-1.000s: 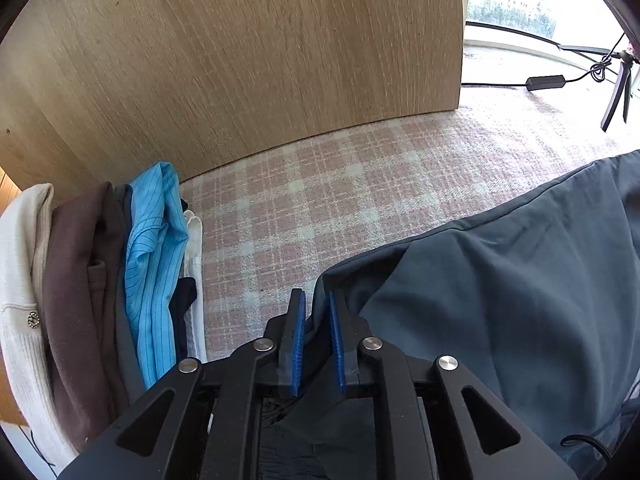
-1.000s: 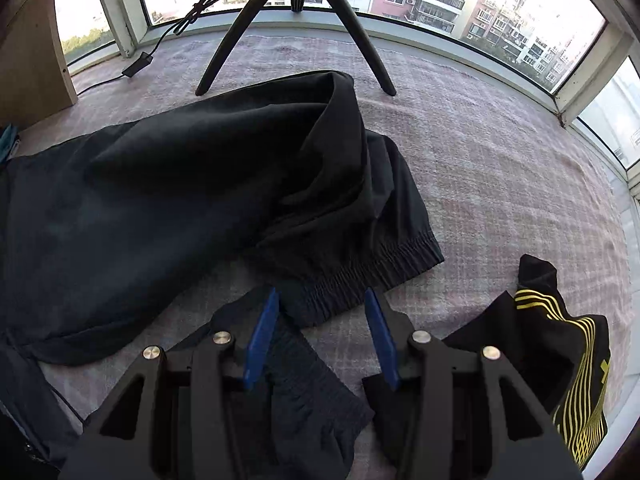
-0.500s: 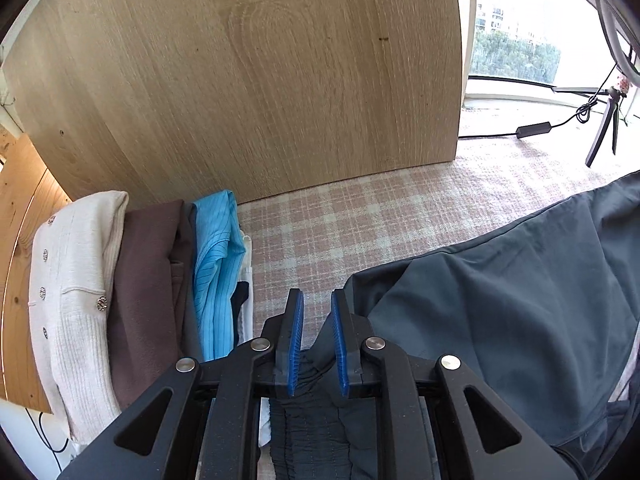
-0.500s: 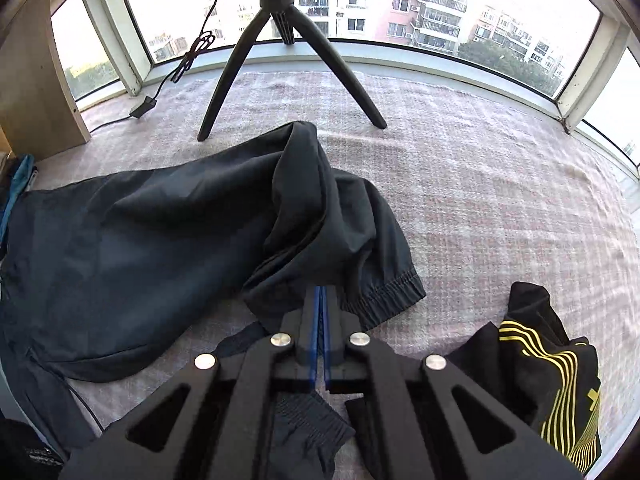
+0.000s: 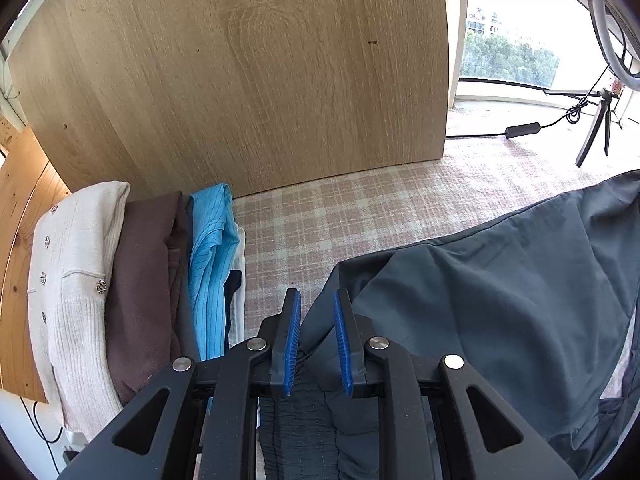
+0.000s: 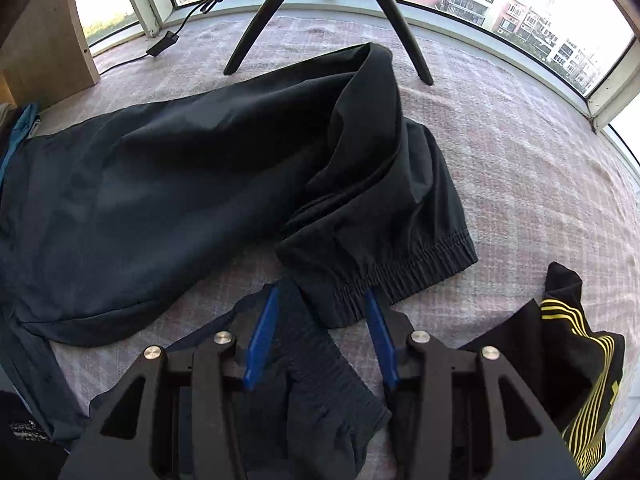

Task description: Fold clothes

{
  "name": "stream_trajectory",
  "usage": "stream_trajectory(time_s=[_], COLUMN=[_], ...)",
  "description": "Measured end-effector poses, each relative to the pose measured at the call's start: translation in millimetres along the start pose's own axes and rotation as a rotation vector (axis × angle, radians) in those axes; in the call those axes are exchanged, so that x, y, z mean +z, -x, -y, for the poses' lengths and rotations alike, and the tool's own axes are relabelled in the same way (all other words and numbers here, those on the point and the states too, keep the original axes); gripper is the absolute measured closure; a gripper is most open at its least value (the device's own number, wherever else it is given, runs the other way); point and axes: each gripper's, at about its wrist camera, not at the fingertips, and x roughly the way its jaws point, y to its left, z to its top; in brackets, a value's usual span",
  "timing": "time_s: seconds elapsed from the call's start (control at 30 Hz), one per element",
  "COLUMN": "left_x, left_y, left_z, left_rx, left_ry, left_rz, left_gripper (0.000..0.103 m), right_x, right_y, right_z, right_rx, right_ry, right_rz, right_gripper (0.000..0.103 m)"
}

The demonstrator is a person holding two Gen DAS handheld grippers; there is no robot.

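Dark trousers (image 6: 180, 200) lie spread on the pink checked cloth, one leg folded over with its elastic cuff (image 6: 400, 268) toward me. My right gripper (image 6: 320, 300) is open, its blue pads either side of that cuff, with another ribbed dark cuff (image 6: 320, 364) under it. In the left wrist view the same trousers (image 5: 500, 300) look grey-blue. My left gripper (image 5: 316, 304) has its pads a small way apart around the trousers' gathered waistband edge (image 5: 312, 412).
A stack of folded clothes, white cardigan (image 5: 68, 280), brown garment (image 5: 144, 288) and blue top (image 5: 208, 264), lies left against a wooden panel (image 5: 240, 80). A black-and-yellow garment (image 6: 576, 360) lies right. A tripod (image 6: 332, 12) and a cable (image 6: 192, 16) stand by the windows.
My right gripper, shut on the trouser cuff half a second ago, has opened and the cuff lies on the cloth. My left gripper's pads have spread slightly.
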Motion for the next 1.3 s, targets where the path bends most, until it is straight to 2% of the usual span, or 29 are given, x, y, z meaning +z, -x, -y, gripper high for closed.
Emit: stream_trajectory(time_s=[0.1, 0.13, 0.2, 0.3, 0.37, 0.47, 0.53, 0.63, 0.8, 0.87, 0.93, 0.97, 1.0, 1.1, 1.13, 1.17, 1.23, 1.3], left_x=[-2.1, -2.5, -3.2, -4.5, -4.9, -4.9, -4.1, -2.7, 0.1, 1.8, 2.1, 1.7, -0.7, -12.4, -19.0, -25.9, -43.4, -64.0], left_y=[4.0, 5.2, 6.8, 8.5, 9.0, 8.7, 7.3, 3.4, 1.3, 3.2, 8.7, 12.8, 18.7, 38.0, 44.2, 50.4, 61.0, 70.7], left_z=[-1.4, -2.2, -2.9, -2.7, -2.5, -2.7, -2.6, -1.2, 6.2, 11.3, 15.2, 16.7, 16.6, 11.7, 9.3, 6.8, 1.8, -4.9], left_rx=[0.005, 0.005, 0.005, 0.005, 0.004, 0.002, 0.002, -0.002, -0.024, -0.020, -0.016, -0.015, -0.013, -0.016, -0.016, -0.016, -0.015, -0.005], left_ry=[0.002, 0.003, 0.003, 0.000, -0.002, -0.003, -0.005, 0.004, 0.014, 0.002, -0.013, -0.022, -0.032, -0.043, -0.044, -0.045, -0.052, -0.054], left_rz=[0.001, 0.002, 0.005, 0.010, 0.012, 0.010, 0.006, 0.001, -0.005, -0.006, -0.001, 0.003, 0.008, 0.023, 0.024, 0.026, 0.016, 0.005], left_gripper=[0.086, 0.086, 0.086, 0.086, 0.086, 0.086, 0.086, 0.086, 0.086, 0.086, 0.086, 0.086, 0.086, 0.086, 0.086, 0.086, 0.086, 0.086], right_x=[4.8, 6.5, 8.5, 3.3, -2.9, -16.0, -24.3, -21.6, 25.5, 44.6, 65.0, 67.4, 65.9, 43.6, 30.8, 17.4, -12.0, -35.6], right_y=[-9.9, -10.5, -9.5, 7.8, 33.9, 92.1, 135.5, 179.2, 130.3, 109.7, 80.5, 74.0, 74.7, 86.1, 88.7, 88.7, 81.4, 63.7], right_z=[-2.0, 2.7, 13.4, 30.9, 38.7, 46.8, 45.1, 55.0, 120.1, 146.4, 174.0, 181.9, 185.0, 163.2, 147.6, 131.6, 92.1, 55.7], right_rx=[-0.025, -0.021, -0.003, 0.060, 0.080, 0.178, 0.216, 0.170, -0.093, -0.202, -0.326, -0.338, -0.309, -0.091, -0.034, 0.002, 0.048, 0.064], right_ry=[-0.009, -0.032, -0.071, -0.123, -0.149, -0.215, -0.205, -0.199, -0.319, -0.367, -0.429, -0.447, -0.468, -0.465, -0.430, -0.391, -0.303, -0.212], right_rz=[0.029, 0.027, 0.015, 0.021, 0.053, 0.111, 0.157, 0.206, 0.149, 0.122, 0.054, 0.042, 0.058, 0.108, 0.106, 0.096, 0.056, 0.004], right_gripper=[0.059, 0.063, 0.097, 0.100, 0.100, 0.100, 0.100, 0.100, 0.099, 0.091, 0.090, 0.090, 0.090, 0.089, 0.083, 0.073, 0.064, 0.064])
